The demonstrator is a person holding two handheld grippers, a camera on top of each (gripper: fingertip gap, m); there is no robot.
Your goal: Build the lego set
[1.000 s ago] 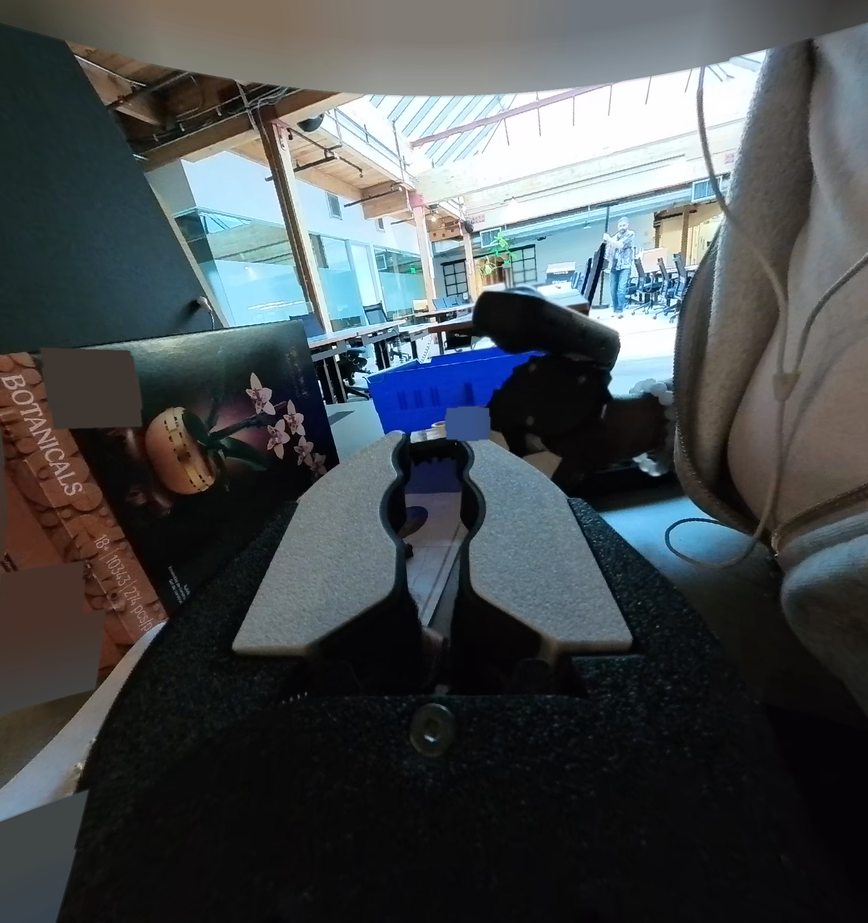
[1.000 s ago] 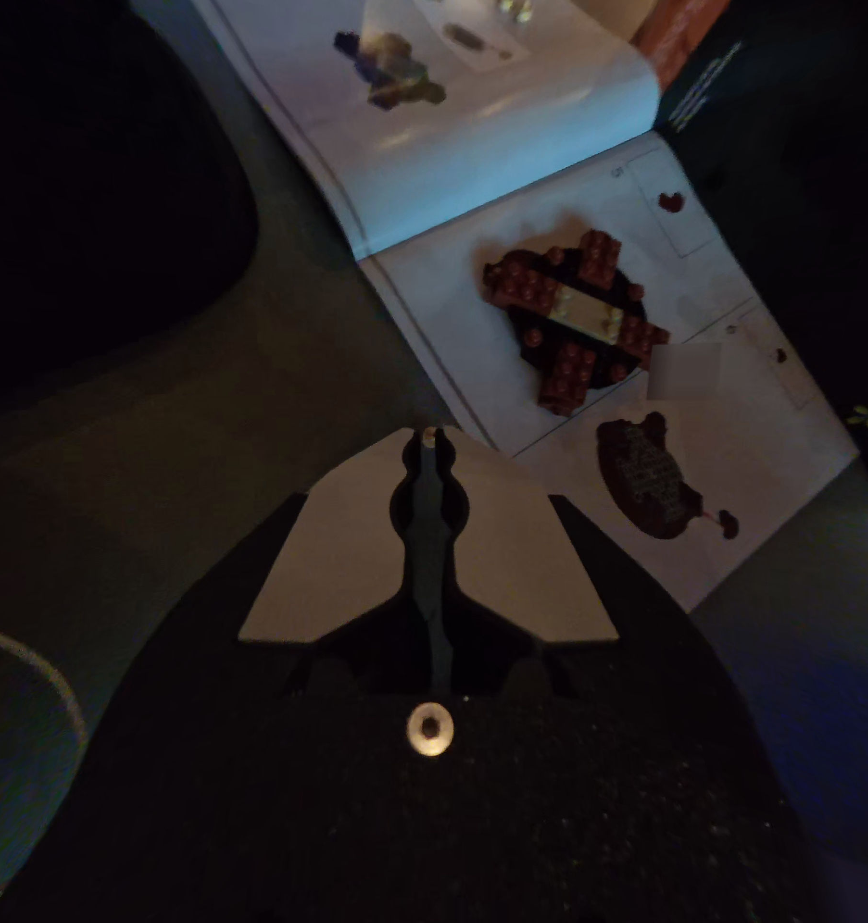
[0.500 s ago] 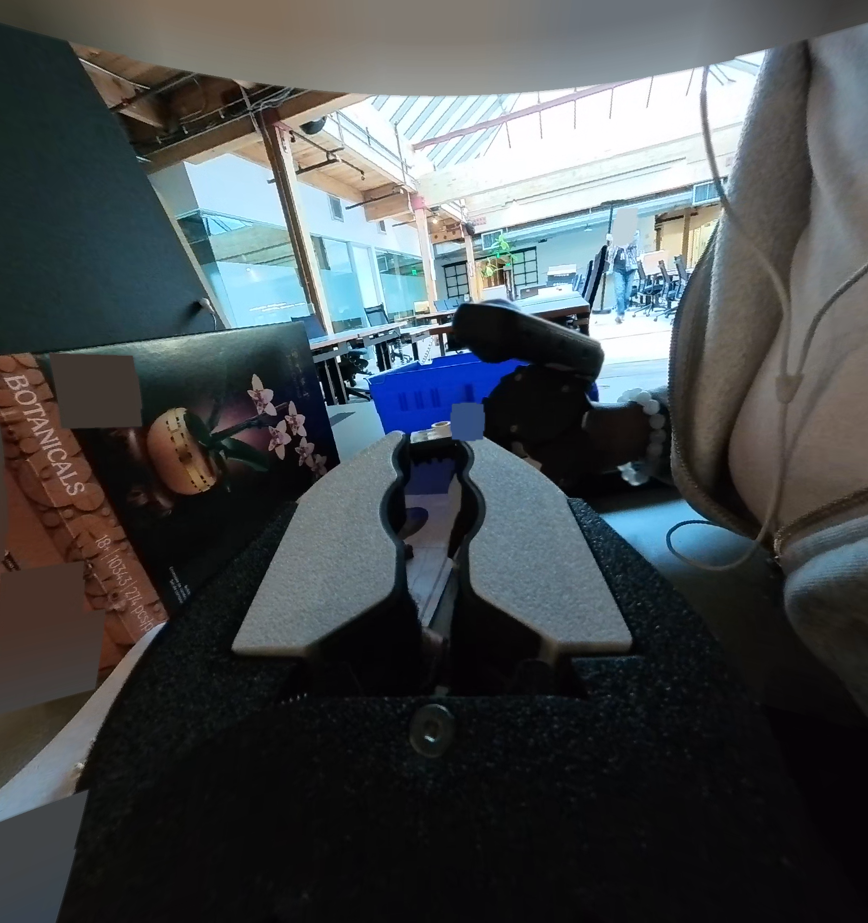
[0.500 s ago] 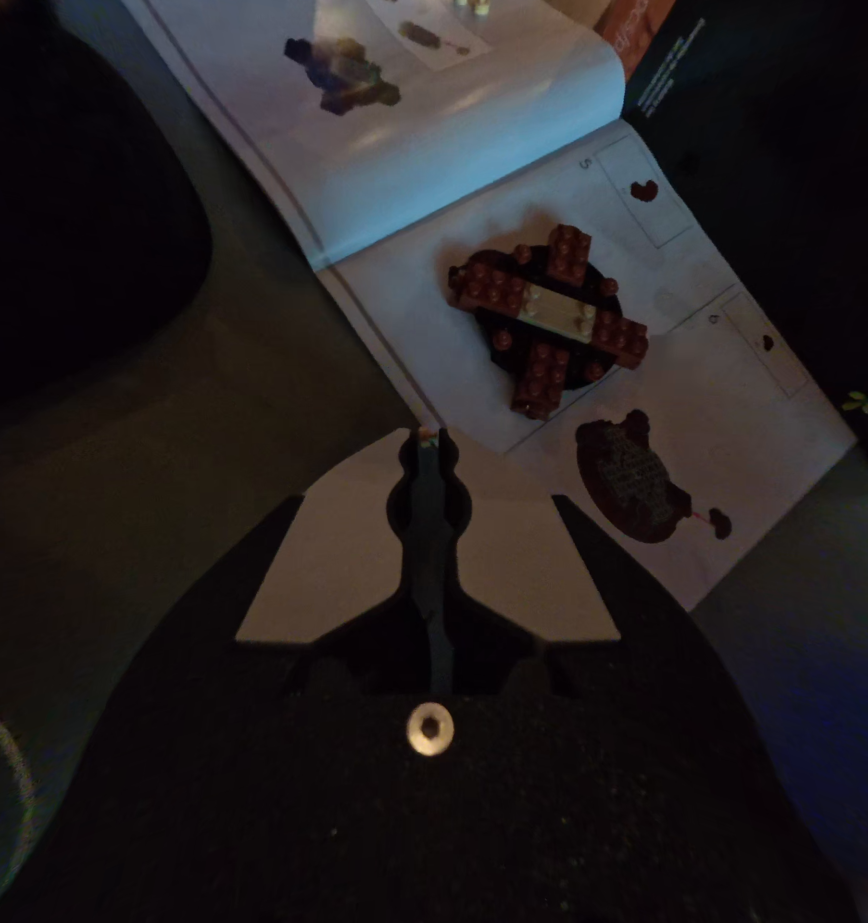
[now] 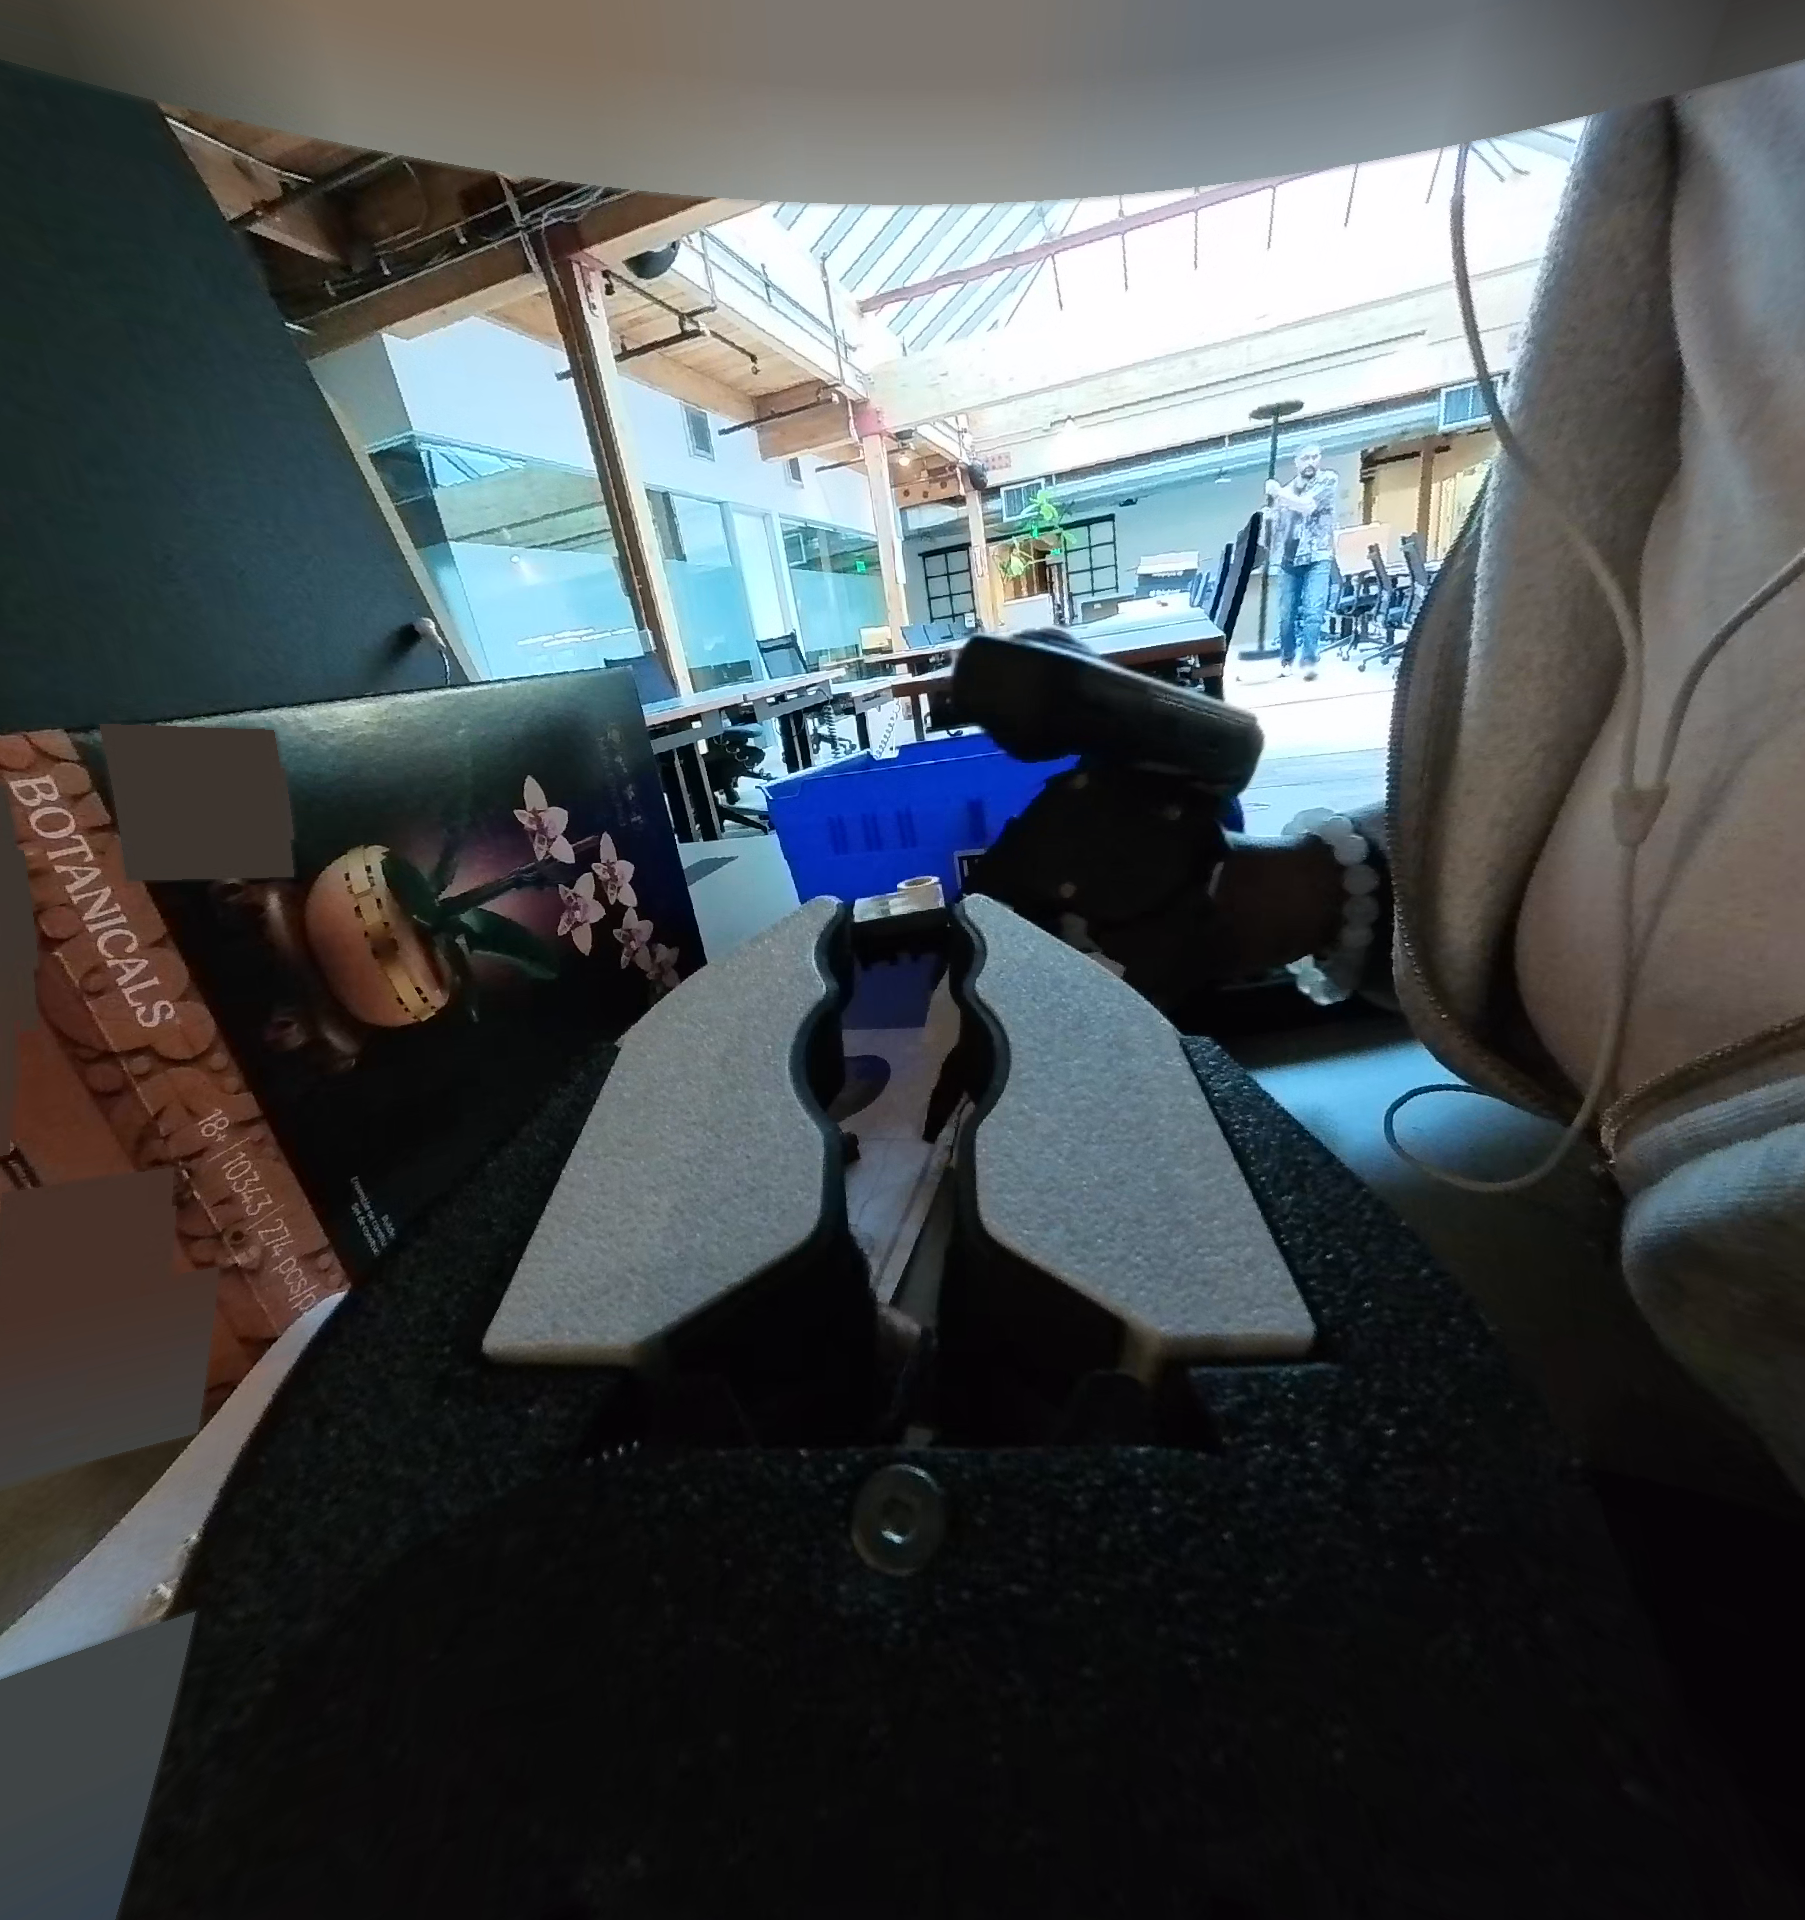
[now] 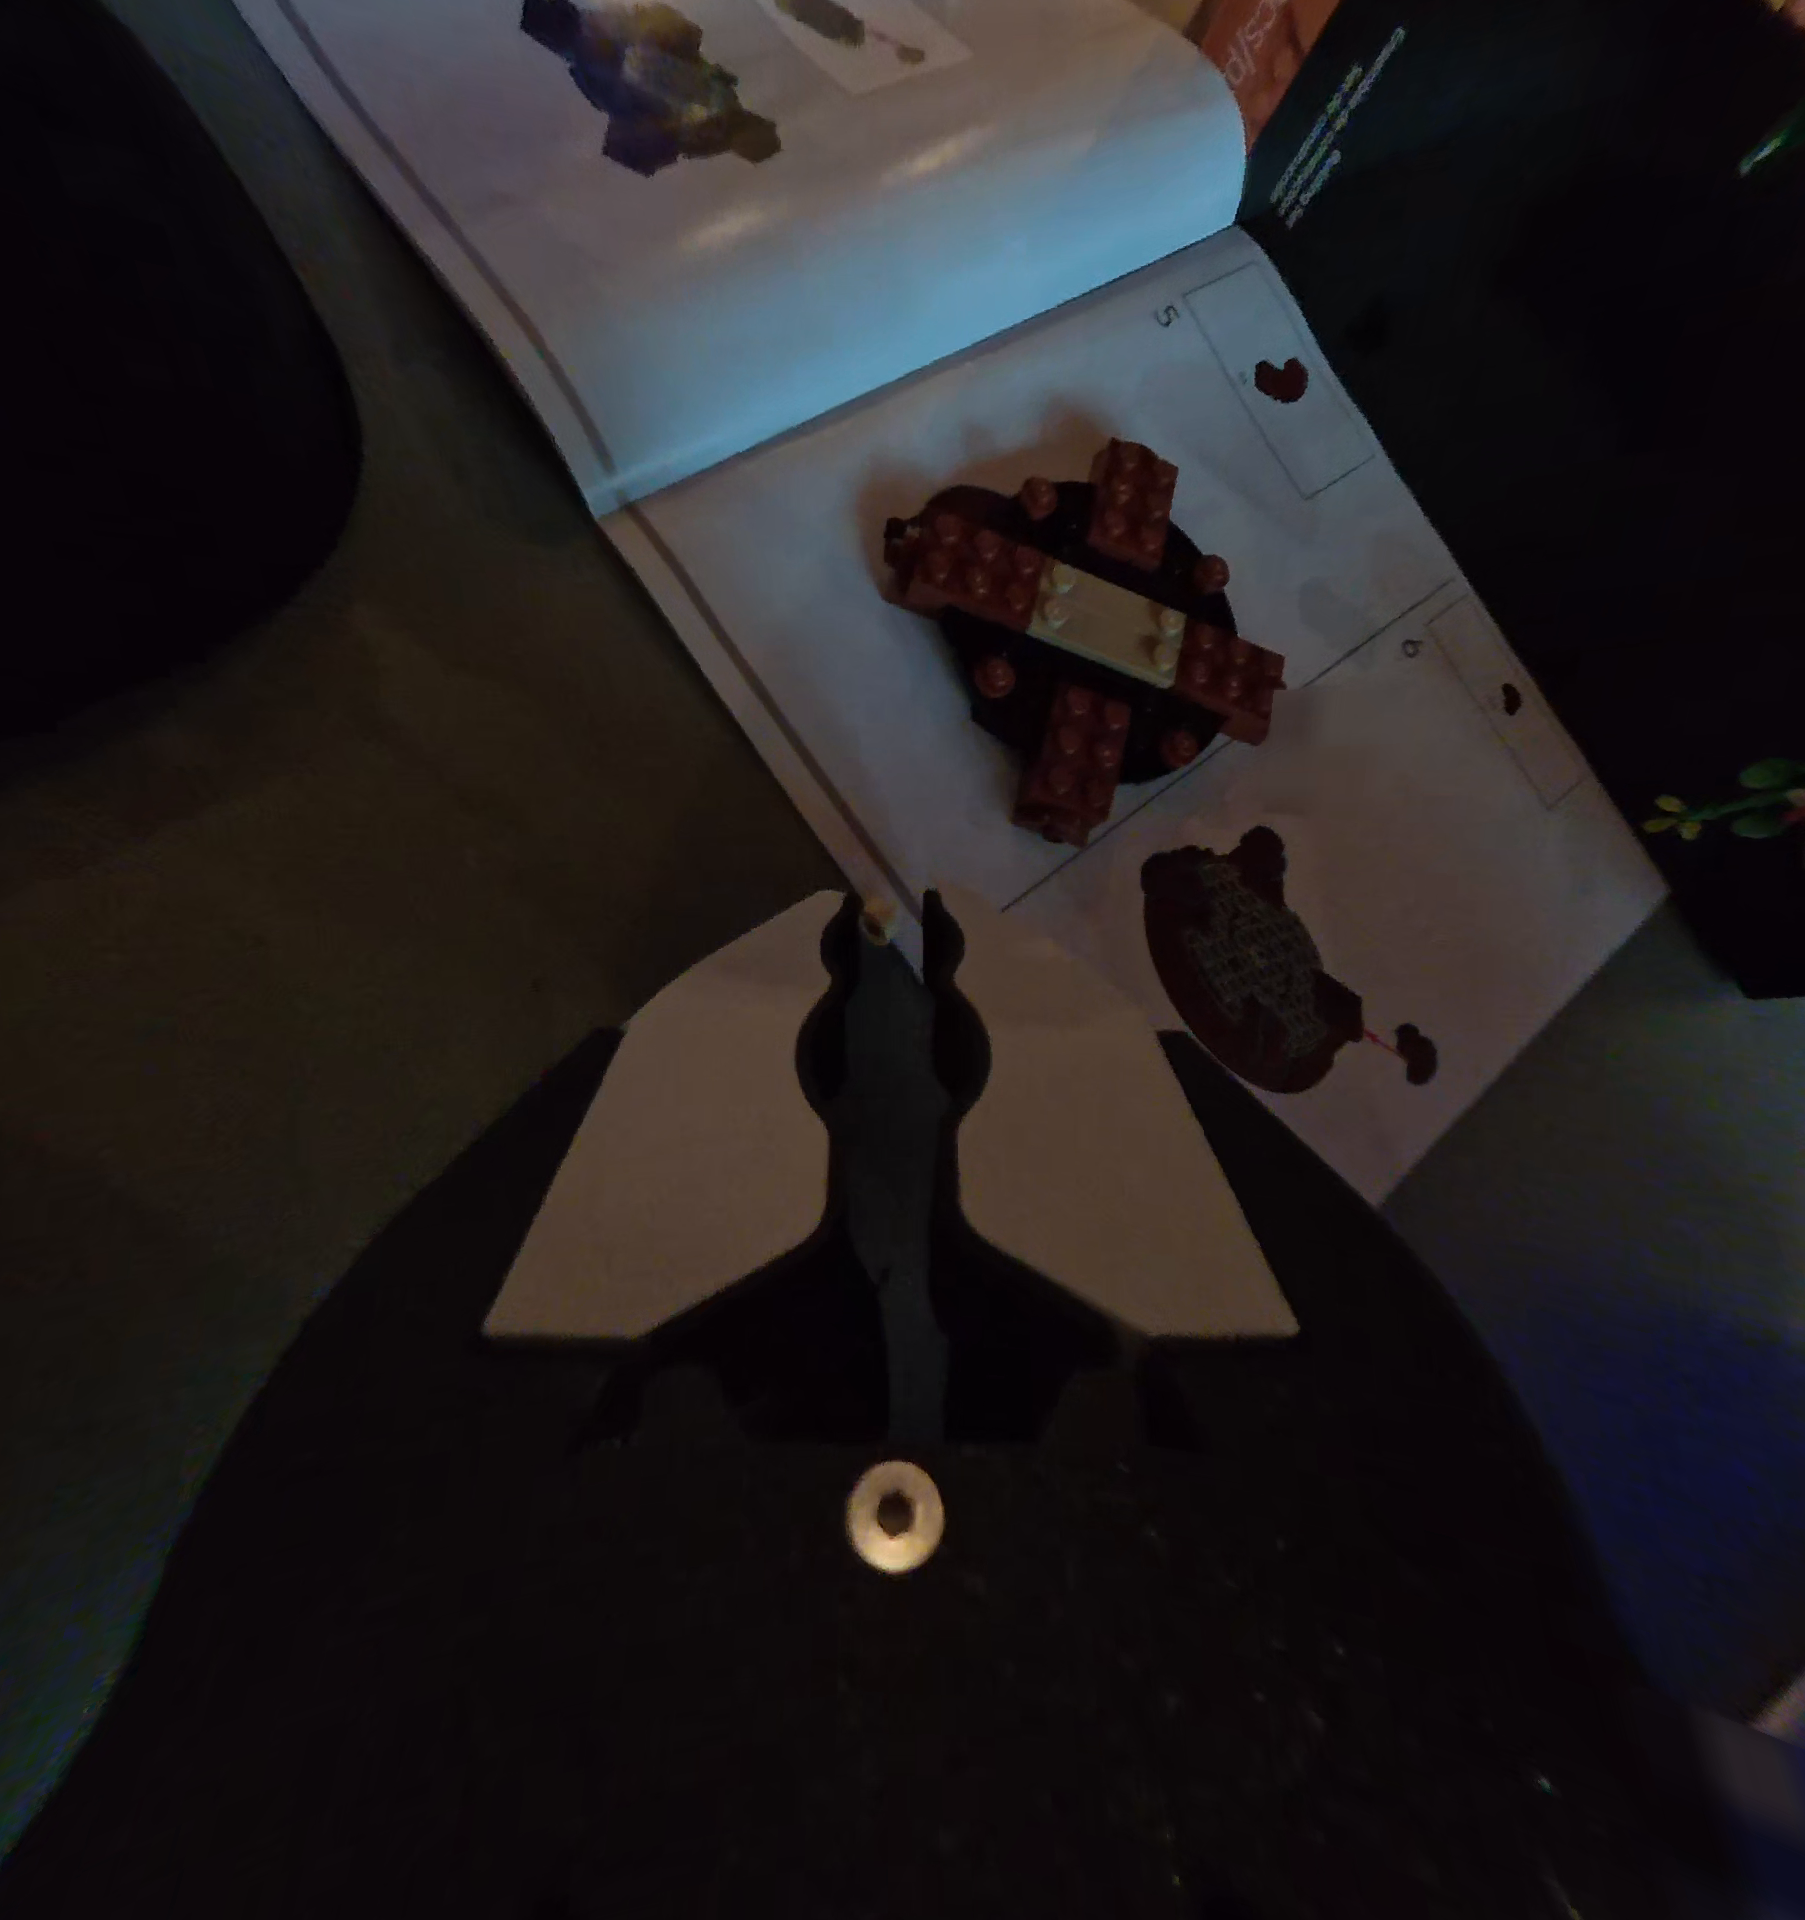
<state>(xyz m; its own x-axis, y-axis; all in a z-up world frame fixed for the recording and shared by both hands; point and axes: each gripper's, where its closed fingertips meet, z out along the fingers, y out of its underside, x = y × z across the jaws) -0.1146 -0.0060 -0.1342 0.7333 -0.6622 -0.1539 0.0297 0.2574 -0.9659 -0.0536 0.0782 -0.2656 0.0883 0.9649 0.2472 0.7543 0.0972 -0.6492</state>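
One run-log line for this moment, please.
left gripper: clamps small brick | right gripper: jaws apart, above booklet | brick model: on booklet

Right claw (image 6: 900, 920) now parted.

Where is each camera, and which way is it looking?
Left wrist view: sits on the left gripper, looking level across the table to the blue bin; its fingers pinch a small brick; a grey sleeve shows.
Right wrist view: sits on the right gripper, looking down at the brick model on the booklet.
Shared: the box.
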